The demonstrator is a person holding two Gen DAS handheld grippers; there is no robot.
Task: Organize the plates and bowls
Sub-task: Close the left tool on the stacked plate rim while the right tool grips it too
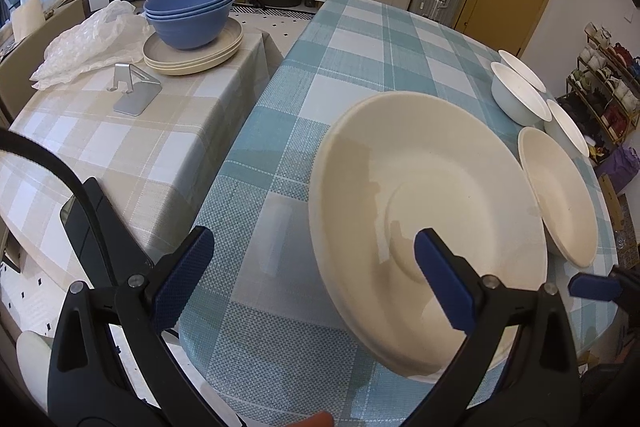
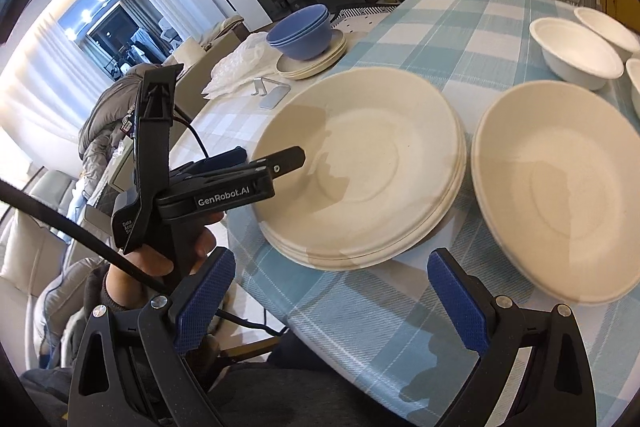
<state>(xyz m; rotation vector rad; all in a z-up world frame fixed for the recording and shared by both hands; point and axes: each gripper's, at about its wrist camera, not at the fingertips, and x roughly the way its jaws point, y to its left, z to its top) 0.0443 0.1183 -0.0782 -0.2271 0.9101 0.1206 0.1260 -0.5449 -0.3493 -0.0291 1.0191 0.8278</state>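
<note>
- A stack of cream plates [image 2: 360, 163] sits on the blue-checked tablecloth [image 2: 420, 327] near the table's edge; the edges of several plates show below the top one, which carries nothing.
- Just to the right of the stack lies a single cream plate [image 2: 556, 195], also bare, separated from the stack by a narrow strip of cloth.
- Farther back on the same table stand white bowls [image 2: 576, 51], set close together at the right side; all those seen from above hold nothing.
- On the neighbouring table with the beige-checked cloth [image 1: 120, 139], three nested blue bowls [image 1: 192, 15] rest on a small pile of beige plates [image 1: 192, 55]. Beside them lie crumpled clear plastic [image 1: 88, 43] and a metal stand [image 1: 136, 87].
- The left gripper [image 1: 316, 279] reaches in from the table's edge. Its blue-padded fingers [image 1: 444, 283] are spread wide: one hangs over the top plate of the stack, the other over the cloth to the side, and nothing sits between them.
- In the right wrist view, a hand [image 2: 168, 251] wraps the left gripper's handle, a black cable trailing from it, and the tool's dark tip lies over the near rim of the stack.
- The right gripper [image 2: 332, 303] hovers low over the tablecloth in front of the gap between the stack and the single plate. Its fingers [image 2: 204, 303] are released and wide apart, grasping nothing.
</note>
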